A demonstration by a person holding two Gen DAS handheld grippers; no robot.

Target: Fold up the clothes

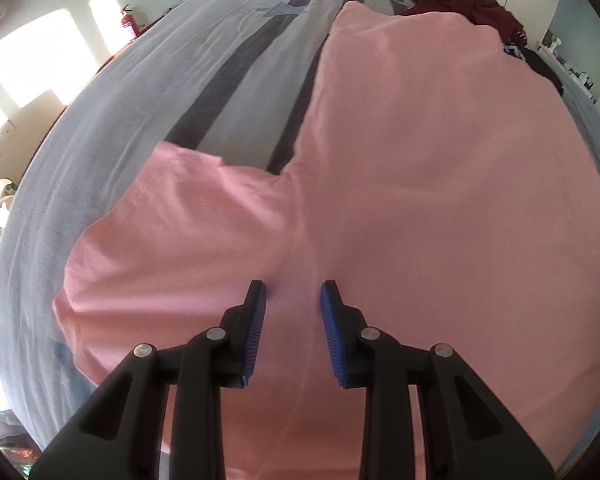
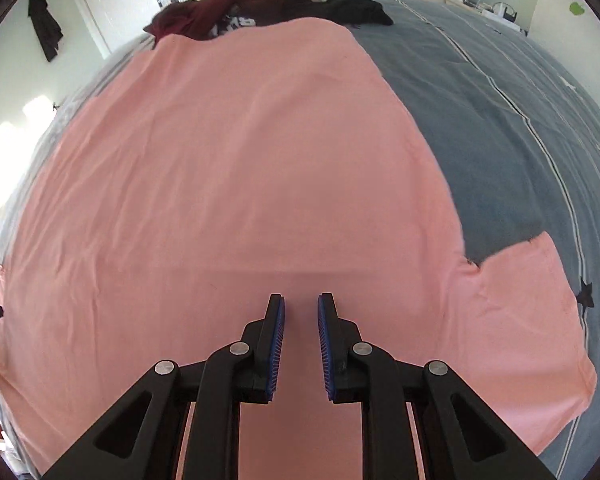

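Observation:
A pink T-shirt (image 1: 420,184) lies spread flat on the bed, its body running away from me. It also shows in the right wrist view (image 2: 228,168). Its left sleeve (image 1: 172,216) sticks out to the left; its right sleeve (image 2: 528,320) sticks out to the right. My left gripper (image 1: 293,290) is open and empty, just above the shirt near the left shoulder seam. My right gripper (image 2: 301,302) is open and empty, just above the shirt near the right shoulder.
The bed has a grey-blue cover (image 1: 140,92) with dark stripes (image 1: 236,72). A pile of dark red and black clothes (image 2: 260,0) lies at the far end beyond the shirt's hem. A fire extinguisher (image 1: 129,24) stands by the left wall.

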